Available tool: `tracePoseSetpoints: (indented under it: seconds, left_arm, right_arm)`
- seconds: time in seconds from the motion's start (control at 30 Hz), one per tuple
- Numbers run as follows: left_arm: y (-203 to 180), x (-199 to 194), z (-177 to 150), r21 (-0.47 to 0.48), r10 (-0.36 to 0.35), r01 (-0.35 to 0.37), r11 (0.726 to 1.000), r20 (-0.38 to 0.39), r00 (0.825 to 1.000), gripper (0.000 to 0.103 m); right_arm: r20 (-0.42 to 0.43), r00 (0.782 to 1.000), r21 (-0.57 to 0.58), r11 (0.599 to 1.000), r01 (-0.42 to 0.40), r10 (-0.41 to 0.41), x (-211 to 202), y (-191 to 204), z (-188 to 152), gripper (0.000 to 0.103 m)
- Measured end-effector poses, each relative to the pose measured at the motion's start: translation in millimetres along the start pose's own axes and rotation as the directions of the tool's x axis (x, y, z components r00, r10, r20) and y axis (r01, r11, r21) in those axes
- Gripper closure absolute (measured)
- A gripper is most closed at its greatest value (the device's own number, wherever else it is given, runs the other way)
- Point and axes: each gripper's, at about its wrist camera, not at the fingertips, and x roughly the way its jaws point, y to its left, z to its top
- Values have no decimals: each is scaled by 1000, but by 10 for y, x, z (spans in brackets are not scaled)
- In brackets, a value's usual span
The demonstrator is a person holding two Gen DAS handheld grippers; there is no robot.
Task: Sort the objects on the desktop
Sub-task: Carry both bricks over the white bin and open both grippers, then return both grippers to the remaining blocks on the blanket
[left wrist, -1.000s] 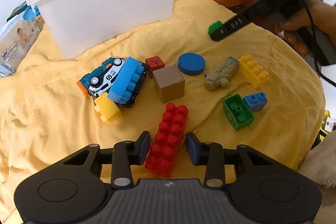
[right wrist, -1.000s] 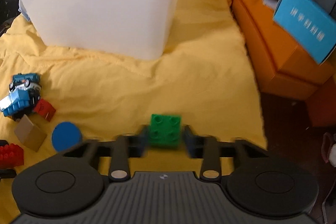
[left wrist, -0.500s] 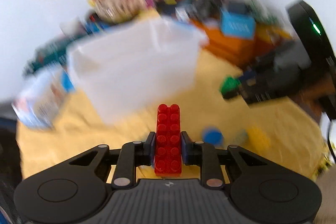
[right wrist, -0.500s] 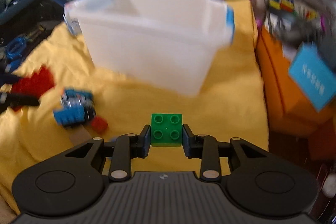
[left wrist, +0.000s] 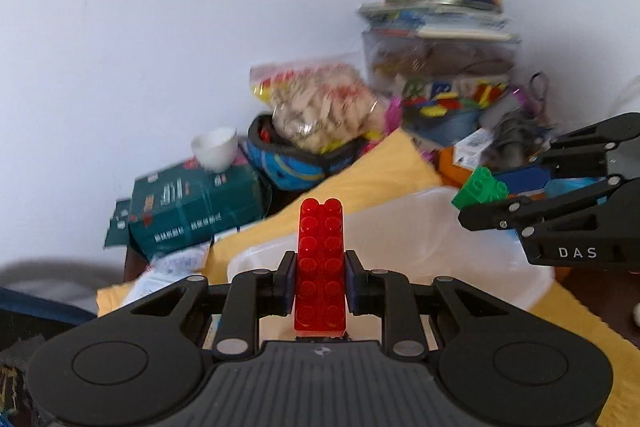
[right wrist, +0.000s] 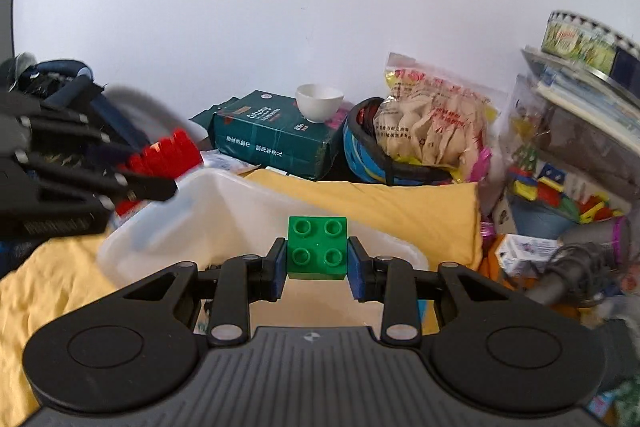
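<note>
My left gripper (left wrist: 319, 285) is shut on a long red studded brick (left wrist: 320, 267) that stands up between its blue pads, held above the near rim of the white plastic bin (left wrist: 400, 227). My right gripper (right wrist: 318, 263) is shut on a small green four-stud brick (right wrist: 317, 247), also over the white bin (right wrist: 224, 211). Each gripper shows in the other's view: the right gripper (left wrist: 480, 197) with the green brick (left wrist: 478, 189) at the right, and the left gripper (right wrist: 160, 173) with the red brick (right wrist: 168, 151) at the left, blurred.
A yellow cloth (right wrist: 380, 211) covers the table under the bin. Behind it stand a dark green box (right wrist: 272, 143) with a white bowl (right wrist: 319, 103) on top, a bag of snacks (right wrist: 432, 123), a blue helmet (left wrist: 292, 163) and stacked containers (left wrist: 440, 39) against the white wall.
My left gripper closed on the red brick and lifted it off the cloth. Both grippers rose with their bricks and now sit over the bin, with the other toys out of view.
</note>
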Motion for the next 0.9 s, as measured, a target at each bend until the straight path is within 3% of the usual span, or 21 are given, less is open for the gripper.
tracePoseSetpoints:
  seconds: [0.2,0.43,0.53,0.67,0.9]
  left_arm:
    - [24,552,-245,-23,-8,5,1000,-128,992,75]
    - [-22,555,-339,-2,-25,24,1000,-116,993,59]
    - [-40,390,-287,10,-20,20,1000,-80,997,55]
    - [-48,8,-319,19,-22,23,1000,-19,1000,34]
    - [-177,-474,-845,67,-21,26,997,-69,997,34]
  right_arm:
    - [-116,993,44,999,-26,31,638,-60,-207,69]
    - [-141,989,48,998,-28,34,754,-54,-323,58]
    - [-119,992,66,997,-29,36,622,-51,-283,58]
    - [-62,997,58,997,-48,52,290,18,-272,52]
    - [-76,995,34,997,-66,68,-216,283,-591,45]
